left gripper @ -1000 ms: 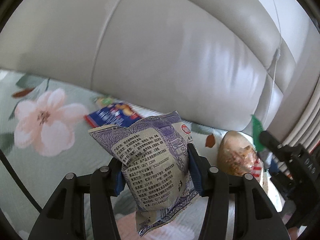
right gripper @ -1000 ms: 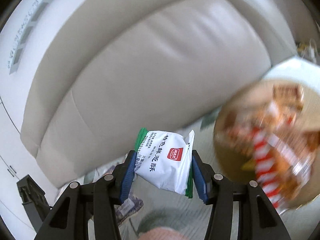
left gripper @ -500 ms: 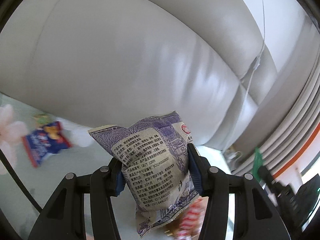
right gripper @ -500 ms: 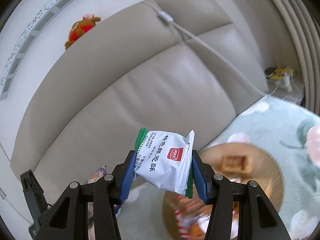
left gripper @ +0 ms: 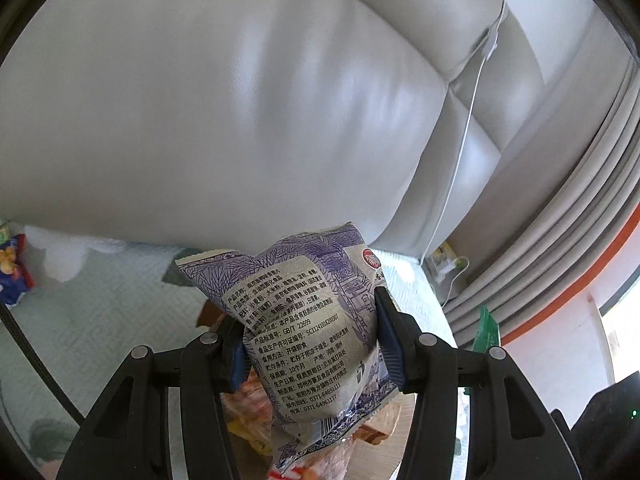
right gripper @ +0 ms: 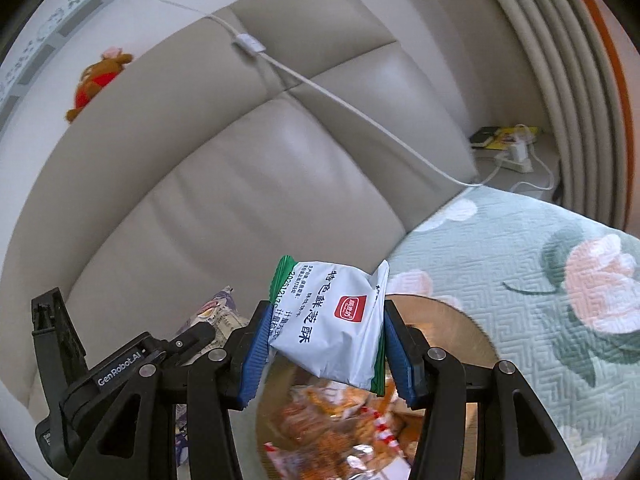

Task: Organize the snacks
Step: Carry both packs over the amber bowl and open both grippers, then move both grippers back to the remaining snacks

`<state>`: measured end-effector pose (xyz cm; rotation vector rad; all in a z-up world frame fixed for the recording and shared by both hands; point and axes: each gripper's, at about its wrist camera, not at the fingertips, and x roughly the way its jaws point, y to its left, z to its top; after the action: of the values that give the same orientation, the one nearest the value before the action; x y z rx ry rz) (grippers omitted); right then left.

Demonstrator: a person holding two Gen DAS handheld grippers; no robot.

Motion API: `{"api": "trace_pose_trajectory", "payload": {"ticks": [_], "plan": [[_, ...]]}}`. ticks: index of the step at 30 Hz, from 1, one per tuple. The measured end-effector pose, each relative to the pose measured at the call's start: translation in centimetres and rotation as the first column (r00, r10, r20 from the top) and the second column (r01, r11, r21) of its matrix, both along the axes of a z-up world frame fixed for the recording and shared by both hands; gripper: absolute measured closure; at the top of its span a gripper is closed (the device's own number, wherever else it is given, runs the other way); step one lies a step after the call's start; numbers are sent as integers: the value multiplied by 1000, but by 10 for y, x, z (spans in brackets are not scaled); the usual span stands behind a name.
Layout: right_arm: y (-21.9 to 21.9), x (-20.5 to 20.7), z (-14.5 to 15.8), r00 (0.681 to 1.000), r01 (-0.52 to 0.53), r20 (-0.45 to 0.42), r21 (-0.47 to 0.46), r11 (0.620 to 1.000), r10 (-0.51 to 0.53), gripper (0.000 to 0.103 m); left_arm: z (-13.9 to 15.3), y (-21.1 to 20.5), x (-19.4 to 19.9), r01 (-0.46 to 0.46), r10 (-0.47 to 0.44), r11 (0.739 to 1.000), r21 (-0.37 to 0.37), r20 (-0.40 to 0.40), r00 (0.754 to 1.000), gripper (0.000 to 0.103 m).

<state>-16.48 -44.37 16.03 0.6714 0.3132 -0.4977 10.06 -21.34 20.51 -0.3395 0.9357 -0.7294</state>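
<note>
Reading "特色鲜菱酥" on the white packet (right gripper: 336,324) (red logo below).

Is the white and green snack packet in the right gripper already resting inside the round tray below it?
No, the white and green snack packet is clamped between the right gripper pads, hanging above the round tray.

Padded beige headboard (right gripper: 248,184) fills far side; floral quilted bedspread (right gripper: 520,264) near right; pleated curtains (left gripper: 560,216) at right, daylit.
</note>
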Motion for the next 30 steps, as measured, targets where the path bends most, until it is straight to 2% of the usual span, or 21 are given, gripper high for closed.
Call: {"api": "trace_pose_trajectory", "payload": {"ticks": [4,5,6,7,8,9,10,13,16,18,22,30], "plan": [[-16,-5,-11,999,45,-12,57,997,-44,52,-8,-16,7,22,-22,1000,-10,-54,998,52],[-20,-6,-13,998,54,-18,69,996,-53,52,-11,-22,10,35,-35,999,-5,-78,996,48],[-23,-7,-16,997,70,-29,81,994,-67,51,-13,-28,16,49,-49,999,-3,-109,993,39],[-25,-7,-19,996,81,-36,92,992,-78,46,-17,-33,19,59,-59,998,-1,-151,987,33],[-28,-6,-22,995,90,-49,109,990,-85,38,-20,-33,21,58,-56,998,4,-185,981,22],[-31,-6,-24,994,98,-62,129,987,-90,21,-22,-35,22,53,-48,999,15,-205,978,16],[-33,-6,-27,993,105,-68,147,984,-95,14,-24,-36,24,47,-40,999,23,-222,974,16],[-33,-10,-28,992,121,-54,155,980,-114,14,-24,-31,25,40,-37,999,13,-220,975,16],[-36,-12,-29,988,147,-66,158,976,-139,14,-23,-26,22,34,-22,997,66,-181,983,16],[-39,-14,-33,988,150,-52,191,970,-143,14,-19,-24,21,33,-19,995,92,-155,988,16],[-41,-14,-38,987,161,-58,215,963,-152,14,-18,-17,27,18,-2,993,119,-134,991,16],[-30,-6,-33,989,141,-67,163,976,-132,14,-17,4,34,-2,17,993,118,-130,991,16]]}}
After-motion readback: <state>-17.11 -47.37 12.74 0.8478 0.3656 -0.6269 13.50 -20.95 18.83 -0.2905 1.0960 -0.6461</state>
